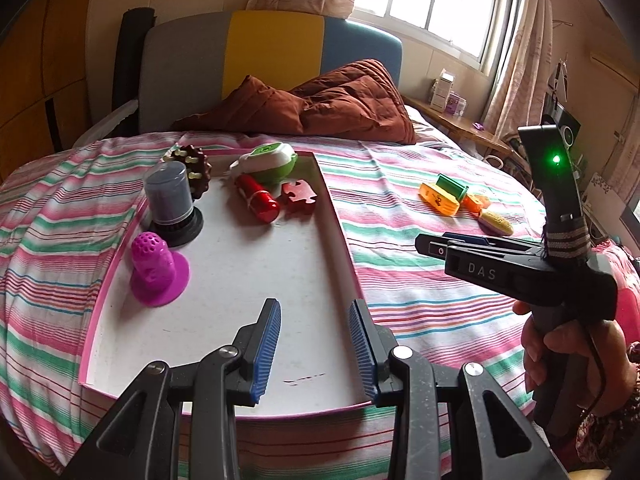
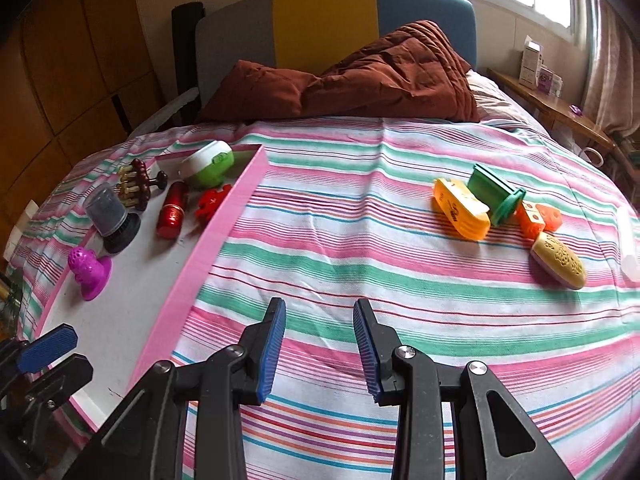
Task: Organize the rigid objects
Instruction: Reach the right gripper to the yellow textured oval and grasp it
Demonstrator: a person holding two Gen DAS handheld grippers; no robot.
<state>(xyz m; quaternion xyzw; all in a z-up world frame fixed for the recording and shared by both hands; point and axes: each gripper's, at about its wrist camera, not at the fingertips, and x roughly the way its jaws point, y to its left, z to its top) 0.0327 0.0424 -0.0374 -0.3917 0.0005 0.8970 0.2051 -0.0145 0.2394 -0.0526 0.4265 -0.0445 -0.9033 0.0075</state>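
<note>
A shallow white tray with a pink rim (image 1: 340, 232) lies on the striped bed. It holds a purple perforated toy (image 1: 158, 270), a grey cylinder on a black base (image 1: 170, 204), a red tube (image 1: 258, 198), a red puzzle piece (image 1: 298, 196), a green-and-white case (image 1: 270, 162) and a brown beaded piece (image 1: 194, 164). My left gripper (image 1: 315, 308) hovers open over the tray's near end, holding nothing. My right gripper (image 2: 320, 308) is open and bare above the sheet. Far right lie an orange case (image 2: 460, 210), a green spool (image 2: 496, 194), an orange-red piece (image 2: 538, 218) and a yellow patterned oval (image 2: 558, 260).
A brown quilt (image 2: 392, 76) is bunched against the grey, yellow and blue headboard (image 1: 276, 48). A wooden ledge (image 2: 560, 108) with small boxes runs under the window at right. A hand (image 1: 560, 344) grips the right tool's handle. Striped sheet (image 2: 360, 220) separates the tray from the loose objects.
</note>
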